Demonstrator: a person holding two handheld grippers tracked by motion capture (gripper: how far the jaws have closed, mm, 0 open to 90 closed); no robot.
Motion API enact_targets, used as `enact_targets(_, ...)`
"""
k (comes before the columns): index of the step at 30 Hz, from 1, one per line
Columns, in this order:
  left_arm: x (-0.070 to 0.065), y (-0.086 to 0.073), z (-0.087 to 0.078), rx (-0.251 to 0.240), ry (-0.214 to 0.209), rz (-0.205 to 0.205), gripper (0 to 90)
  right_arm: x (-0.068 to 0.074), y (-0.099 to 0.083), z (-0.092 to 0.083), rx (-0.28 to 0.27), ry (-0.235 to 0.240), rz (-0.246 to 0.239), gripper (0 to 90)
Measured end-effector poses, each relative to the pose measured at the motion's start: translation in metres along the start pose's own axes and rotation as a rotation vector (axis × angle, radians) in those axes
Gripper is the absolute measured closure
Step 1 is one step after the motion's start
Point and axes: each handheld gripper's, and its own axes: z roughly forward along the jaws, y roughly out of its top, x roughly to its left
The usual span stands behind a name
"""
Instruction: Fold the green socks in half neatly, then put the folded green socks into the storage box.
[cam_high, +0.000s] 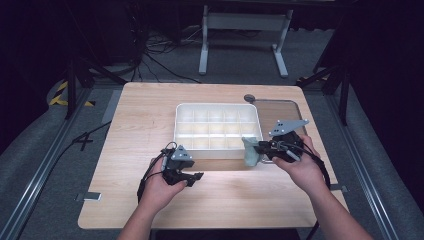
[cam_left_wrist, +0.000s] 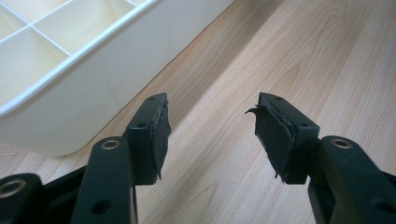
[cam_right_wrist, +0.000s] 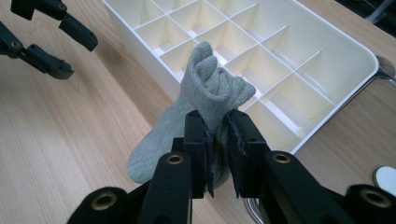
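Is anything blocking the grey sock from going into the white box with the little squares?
Nothing visible. The right gripper holds the rolled grey sock at the near corner of the white divided plastic tray, whose compartments look empty.

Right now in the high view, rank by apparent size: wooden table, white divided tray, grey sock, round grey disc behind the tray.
1. Wooden table, largest by far.
2. White divided tray, covering the middle of the table.
3. Grey sock, partly hidden by the right gripper shut on it.
4. Round grey disc, smallest, though it lies farther from the camera.
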Motion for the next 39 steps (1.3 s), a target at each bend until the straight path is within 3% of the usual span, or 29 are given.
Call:
enact_targets(12, 0.001, 0.001, 0.0, 0.0, -0.002, 0.005, 45.6, -0.014, 0.005, 0.0, -0.017, -0.019, 0.029, 77.9)
enact_targets(17, 0.002, 0.0, -0.001, -0.012, 0.004, -0.004, 45.6, -0.025, 0.009, 0.005, -0.013, -0.057, 0.028, 77.8)
enact_targets(28, 0.004, 0.0, -0.002, -0.013, 0.001, -0.005, 45.7, -0.038, 0.016, 0.027, -0.023, -0.129, -0.057, 77.4)
enact_targets(39, 0.004, 0.0, -0.002, -0.011, -0.002, -0.005, 45.9, -0.043, 0.009, 0.055, 0.078, -0.171, -0.109, 77.2)
